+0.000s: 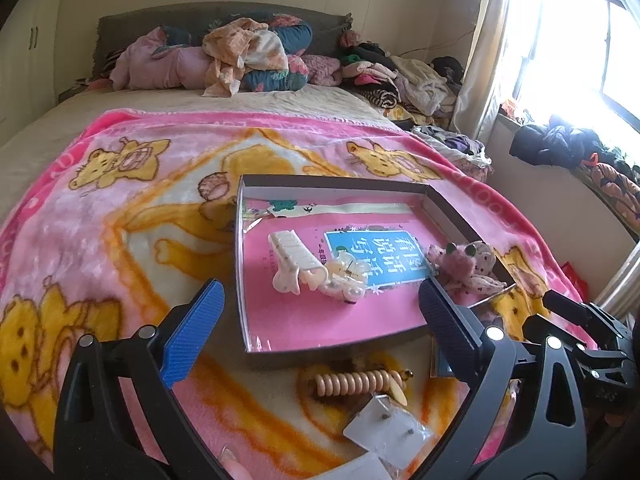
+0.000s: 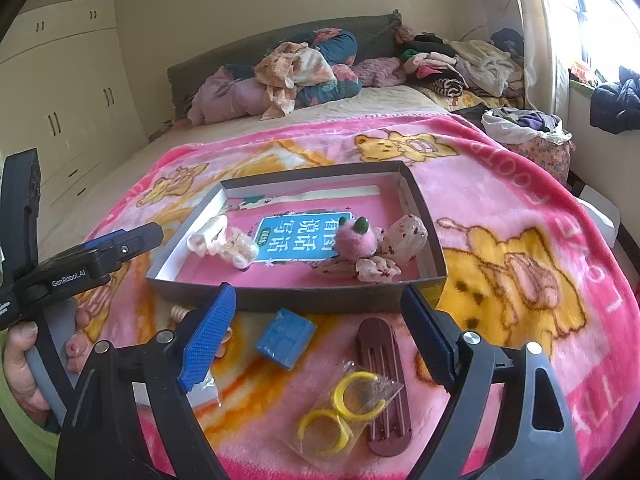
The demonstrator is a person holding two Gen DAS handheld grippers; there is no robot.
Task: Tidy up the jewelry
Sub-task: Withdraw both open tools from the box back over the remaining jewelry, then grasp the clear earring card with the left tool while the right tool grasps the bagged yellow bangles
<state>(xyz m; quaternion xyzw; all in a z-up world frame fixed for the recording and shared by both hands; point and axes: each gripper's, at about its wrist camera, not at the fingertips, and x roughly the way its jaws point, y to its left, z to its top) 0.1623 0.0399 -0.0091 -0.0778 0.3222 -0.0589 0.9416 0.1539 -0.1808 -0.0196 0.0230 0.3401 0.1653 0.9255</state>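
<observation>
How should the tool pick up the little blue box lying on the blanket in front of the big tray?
Grip the little blue box across its two long flat sides, coming down from above. It lies flat on the soft blanket, apart from the tray and the dark red clip, so there's probably room for the open right tool to straddle it.

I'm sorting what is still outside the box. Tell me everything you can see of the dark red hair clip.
The dark red hair clip is a long, flat oval that looks like matte plastic, with parallel slots running along it. It lies flat on the pink blanket, in front of the box, apart from it. A clear bag of yellow rings overlaps its left edge. No gripper touches it.
</observation>
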